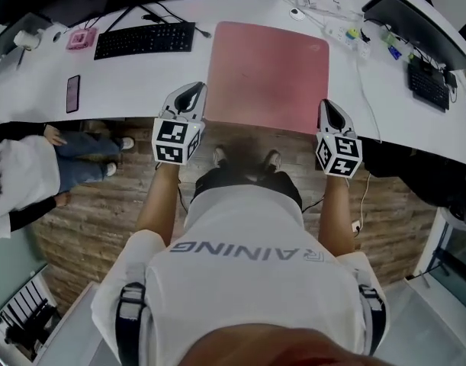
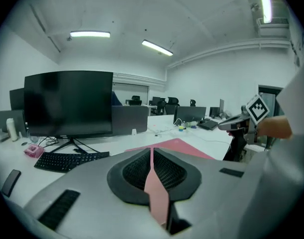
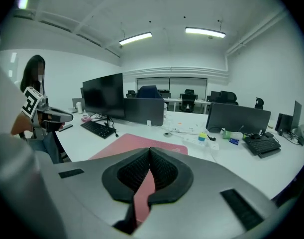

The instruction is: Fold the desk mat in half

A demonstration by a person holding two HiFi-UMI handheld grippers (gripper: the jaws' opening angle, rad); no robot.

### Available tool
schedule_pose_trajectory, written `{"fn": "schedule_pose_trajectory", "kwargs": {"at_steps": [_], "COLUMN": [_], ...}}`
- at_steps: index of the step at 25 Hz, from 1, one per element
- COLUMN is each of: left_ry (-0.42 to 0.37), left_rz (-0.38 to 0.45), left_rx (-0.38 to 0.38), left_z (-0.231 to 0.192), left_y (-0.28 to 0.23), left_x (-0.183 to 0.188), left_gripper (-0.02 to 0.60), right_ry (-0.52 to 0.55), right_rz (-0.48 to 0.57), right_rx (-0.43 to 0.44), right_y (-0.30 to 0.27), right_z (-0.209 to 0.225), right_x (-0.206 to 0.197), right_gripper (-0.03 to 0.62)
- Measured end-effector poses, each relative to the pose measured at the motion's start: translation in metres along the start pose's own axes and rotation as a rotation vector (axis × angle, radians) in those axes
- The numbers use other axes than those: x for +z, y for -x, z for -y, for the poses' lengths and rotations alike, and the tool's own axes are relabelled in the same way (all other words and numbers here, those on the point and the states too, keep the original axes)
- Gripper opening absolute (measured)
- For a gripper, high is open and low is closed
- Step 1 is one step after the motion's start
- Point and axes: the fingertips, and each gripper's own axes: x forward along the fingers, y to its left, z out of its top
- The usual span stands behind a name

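Jaws of our left gripper (image 1: 193,91) and right gripper (image 1: 326,107) pinch the pink rectangular desk mat's (image 1: 267,71) corners at the white desk's (image 1: 141,82) near edge, probably to fold it evenly.

Wearer is sporting a white short-sleeved T-shirt (image 1: 252,242) with grey capital lettering across the back. Black straps (image 1: 130,311) are running over both shoulders. A dark lower garment (image 1: 244,183) and light shoes (image 1: 272,160) are showing below. Left gripper (image 1: 193,91) and right gripper (image 1: 326,107) are each presenting a pale grey shell with black ribbed pads (image 2: 137,171). Each is carrying a white cube (image 1: 174,141) printed with black square markers.
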Motion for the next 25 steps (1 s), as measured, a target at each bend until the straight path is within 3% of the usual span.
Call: {"fn": "schedule_pose_trajectory", "kwargs": {"at_steps": [7,9,13,16,20,22,25], "left_ry": [-0.158,-0.183,-0.243,-0.399,-0.713,-0.795,-0.853], "left_rz": [-0.176,-0.247,-0.374,-0.453,-0.483,-0.489,-0.511], "left_rx": [0.036,0.016,-0.057,-0.086,-0.107,-0.133,-0.166], "left_z": [-0.004,-0.002,0.011,0.024,0.044,0.054,0.060], "left_y": [-0.024,-0.030,-0.042,-0.047,-0.058,-0.063,-0.066], "left_x": [-0.064,-0.090,-0.147,-0.183,-0.205,-0.212,-0.226], "left_gripper": [0.037,0.137,0.184,0.226,0.225,0.227,0.225], "right_ry": [0.131,0.204,0.301,0.461,0.563,0.596,0.666], "right_rz": [-0.137,-0.204,-0.330,-0.426,-0.473,-0.474,-0.482], "right_rx": [-0.039,-0.018,0.031,0.061,0.109,0.124,0.143], "right_y": [-0.008,-0.013,-0.018,-0.019,-0.019,-0.019,-0.024], "right_z": [0.044,0.046,0.040,0.036,0.030,0.023,0.012], "right_x": [-0.056,-0.080,-0.132,-0.177,-0.213,-0.220,-0.231], "right_gripper": [0.026,0.056,0.128,0.158,0.164,0.164,0.172]}}
